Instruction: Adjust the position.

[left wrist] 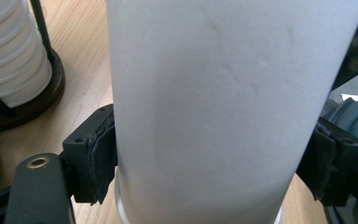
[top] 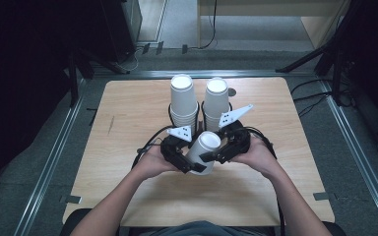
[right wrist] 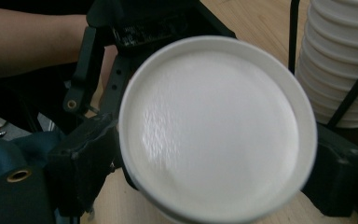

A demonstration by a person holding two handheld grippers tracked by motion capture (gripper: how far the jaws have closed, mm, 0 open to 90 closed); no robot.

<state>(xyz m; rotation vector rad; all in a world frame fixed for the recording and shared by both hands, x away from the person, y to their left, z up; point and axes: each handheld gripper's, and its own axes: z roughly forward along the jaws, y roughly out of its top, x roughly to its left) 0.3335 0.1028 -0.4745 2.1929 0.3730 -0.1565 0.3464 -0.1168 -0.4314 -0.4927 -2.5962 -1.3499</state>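
Left stack of cups point(top: 183, 101): beyond the left hand-held gripper point(top: 187, 164), standing in a black wire holder point(left wrist: 51, 88); kept upright by the rods, so likely a store to draw from or add to.

Left hand-held gripper: closed across the side wall of the paper cup point(top: 207, 141). Pads point(left wrist: 98, 158) pressed against the wall on both sides, low on the body near a white rim. Placed mid-wall, probably because the straight side gives the flattest bearing and the grip can carry the weight alone.

Paper cup: between the two hand-held grippers, lifted off the counter point(top: 128, 123), tilted with its flat round end up and toward the right hand-held gripper point(top: 216, 155). Just on the near side of both stacks, not touching them. Whether one cup or several nested, cannot tell.

Right hand-held gripper: jaws spread wide, astride the cup's round end. Pads point(right wrist: 91, 149) close beside the rim with no clear press on it. Judged a loose, steadying stance, or a spot for regripping, with the load left to the other side.

Right stack of cups point(top: 215, 101): beyond the right hand-held gripper, in a matching wire holder, just beside the first stack.

Risk: thin wall, so a hard squeeze from the left could dent it.
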